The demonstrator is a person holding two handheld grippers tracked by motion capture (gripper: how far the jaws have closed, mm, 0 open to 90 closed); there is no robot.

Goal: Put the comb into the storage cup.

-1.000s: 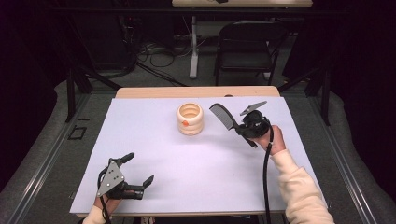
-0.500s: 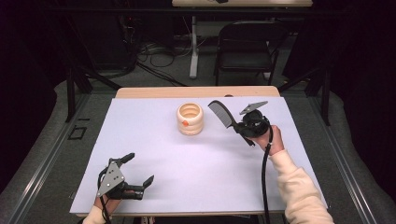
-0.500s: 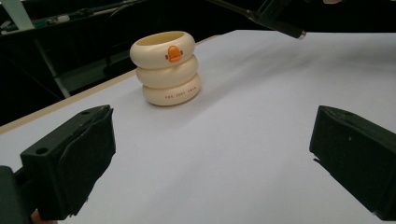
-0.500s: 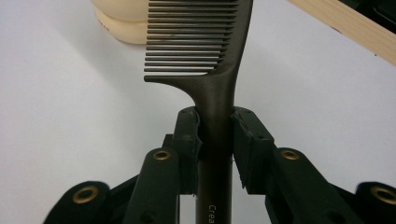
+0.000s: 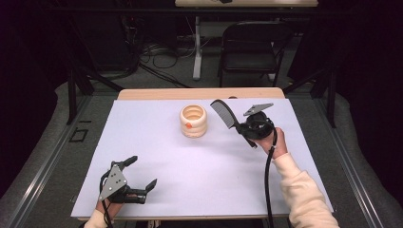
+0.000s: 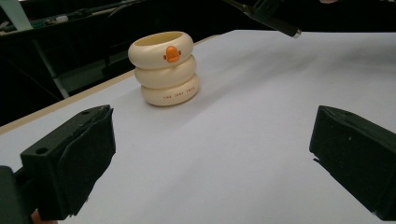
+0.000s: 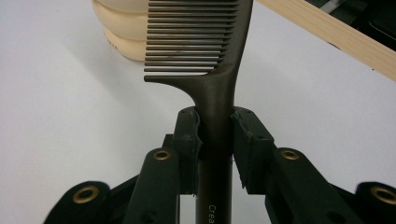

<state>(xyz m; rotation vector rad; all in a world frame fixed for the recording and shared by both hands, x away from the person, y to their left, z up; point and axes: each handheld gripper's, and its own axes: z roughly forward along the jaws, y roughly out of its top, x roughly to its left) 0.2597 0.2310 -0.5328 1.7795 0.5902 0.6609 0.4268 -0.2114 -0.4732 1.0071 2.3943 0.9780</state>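
The comb (image 7: 205, 60) sat pinched in my right tongs (image 7: 215, 140), both pads pressed on the plain handle just below where the teeth began. It was held up above the bench (image 5: 199, 171), teeth end slanting toward the cup (image 5: 193, 120) and near it, though not touching it as far as I could tell. I judged the comb light and stiff, a thin dark plastic blade that would not sag from a grip at one end. The handle looked smooth, so it could slide or swivel between the pads if I knocked the far end against anything. The neck was the right place to hold: flat, solid, close to the weight. The teeth looked fine and close set, and I would not have squeezed there, since they might bend or snap.

The cup stood upright toward the far middle of the bench, a cream stack of three rounded rings with an open top and a small orange duck mark. It looked light enough to tip if the comb pushed its rim.

My left tongs (image 5: 141, 176) rested at the near left of the bench, spread wide with nothing between them, well apart from the cup.
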